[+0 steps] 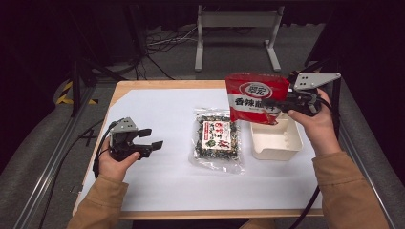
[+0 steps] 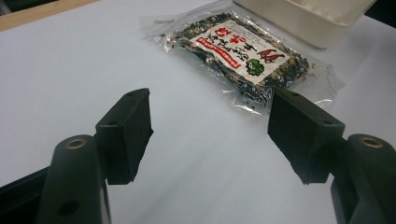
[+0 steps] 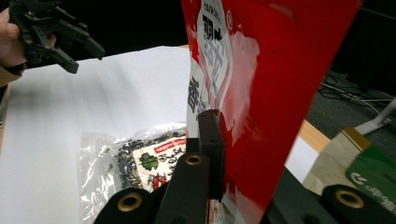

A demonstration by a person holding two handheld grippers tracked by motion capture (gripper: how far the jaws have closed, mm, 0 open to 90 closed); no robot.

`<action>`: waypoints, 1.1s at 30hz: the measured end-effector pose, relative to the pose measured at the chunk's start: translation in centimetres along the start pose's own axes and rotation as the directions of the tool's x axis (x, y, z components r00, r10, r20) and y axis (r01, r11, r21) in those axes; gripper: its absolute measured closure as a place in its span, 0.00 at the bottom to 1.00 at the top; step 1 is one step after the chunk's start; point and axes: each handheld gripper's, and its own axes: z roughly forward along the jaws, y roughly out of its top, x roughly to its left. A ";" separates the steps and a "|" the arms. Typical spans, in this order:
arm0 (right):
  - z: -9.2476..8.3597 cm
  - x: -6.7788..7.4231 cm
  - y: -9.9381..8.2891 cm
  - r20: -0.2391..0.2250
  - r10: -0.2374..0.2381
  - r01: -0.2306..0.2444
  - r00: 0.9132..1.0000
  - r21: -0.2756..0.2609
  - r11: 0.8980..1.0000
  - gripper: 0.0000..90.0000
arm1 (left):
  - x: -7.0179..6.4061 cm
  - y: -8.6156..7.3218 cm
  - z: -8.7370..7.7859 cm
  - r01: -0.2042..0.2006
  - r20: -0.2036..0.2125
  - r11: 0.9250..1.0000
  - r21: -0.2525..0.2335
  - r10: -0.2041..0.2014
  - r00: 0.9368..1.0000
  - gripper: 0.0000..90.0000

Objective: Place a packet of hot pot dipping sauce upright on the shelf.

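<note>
My right gripper (image 1: 274,106) is shut on a red snack bag (image 1: 255,98) and holds it upright in the air over the cream tray (image 1: 276,140). In the right gripper view the red bag (image 3: 261,84) fills the upper right, pinched between the black jaws. A clear packet of dark seaweed snack (image 1: 217,138) lies flat at mid-table. My left gripper (image 1: 152,139) hovers at the left, open, with nothing between its fingers; the seaweed packet (image 2: 243,56) lies ahead of its jaws in the left gripper view.
A white sheet (image 1: 157,181) covers the wooden table. The cream tray stands right of the packet, its edge (image 2: 299,21) at the top of the left gripper view. A metal frame (image 1: 236,28) and cables lie on the floor beyond.
</note>
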 end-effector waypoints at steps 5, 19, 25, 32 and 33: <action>-0.4 -0.8 -0.4 0.022 0.008 -0.008 1.000 -0.004 1.000 1.00 | 0.1 -0.1 0.0 0.014 -0.003 1.000 0.000 -0.014 1.000 0.34; -1.2 -3.5 -1.6 0.059 0.033 -0.032 0.998 -0.006 0.999 1.00 | 0.4 -0.3 0.0 0.018 -0.006 1.000 0.002 -0.018 1.000 0.33; -1.2 -4.5 -2.2 0.067 0.040 -0.040 0.997 0.001 0.999 1.00 | 0.4 -0.5 -0.1 0.029 -0.011 1.000 0.004 -0.029 1.000 0.33; -1.0 -5.7 -3.2 0.075 0.059 -0.060 0.995 0.017 0.998 1.00 | 0.4 -0.8 -0.3 0.038 -0.019 0.999 0.006 -0.037 0.999 0.33; -1.0 -5.8 -3.4 0.076 0.062 -0.064 0.995 0.019 0.998 1.00 | 0.4 -0.8 -0.4 0.035 -0.018 0.999 0.006 -0.035 0.999 0.33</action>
